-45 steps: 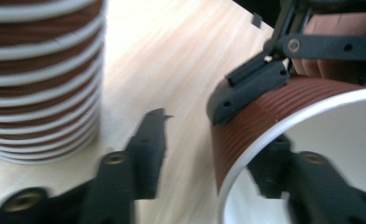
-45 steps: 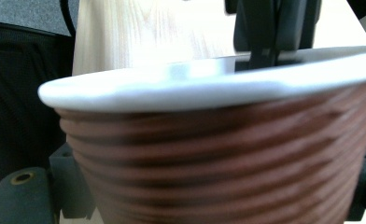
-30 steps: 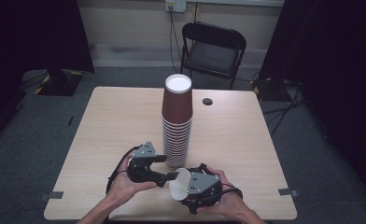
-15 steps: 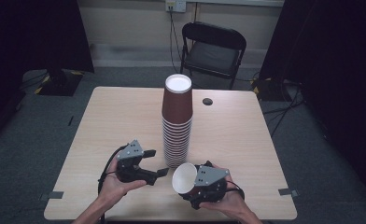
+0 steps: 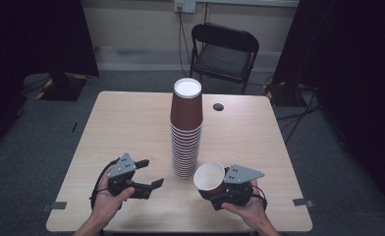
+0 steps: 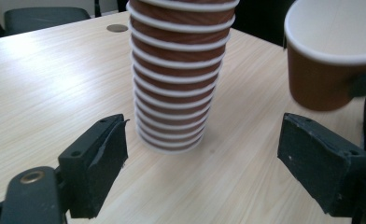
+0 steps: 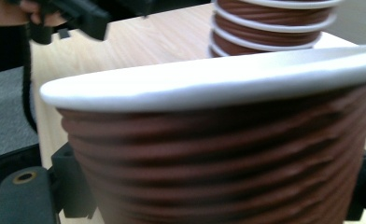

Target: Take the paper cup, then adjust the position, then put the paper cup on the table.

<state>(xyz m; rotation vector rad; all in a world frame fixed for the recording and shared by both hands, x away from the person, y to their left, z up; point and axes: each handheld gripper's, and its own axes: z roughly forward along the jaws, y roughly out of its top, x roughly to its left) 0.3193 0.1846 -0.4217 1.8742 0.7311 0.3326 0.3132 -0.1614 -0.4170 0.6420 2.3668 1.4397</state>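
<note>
Left gripper (image 5: pixel 149 173) has drawn back, spread wide (empty); right gripper (image 5: pixel 215 189) clasps the cup (image 5: pixel 209 177).

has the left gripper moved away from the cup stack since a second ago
Yes. In the high view the left gripper has drawn leftward from the cup stack, which has stayed put, and its jaws have just been opening, with nothing between them.

The left gripper (image 6: pixel 204 163) hangs over the bench (image 6: pixel 55 93) with both jaws spread wide and nothing between them. The stack of cups (image 6: pixel 179 74) stands just beyond. A single cup (image 6: pixel 328 51) is at upper right, tilted.
</note>
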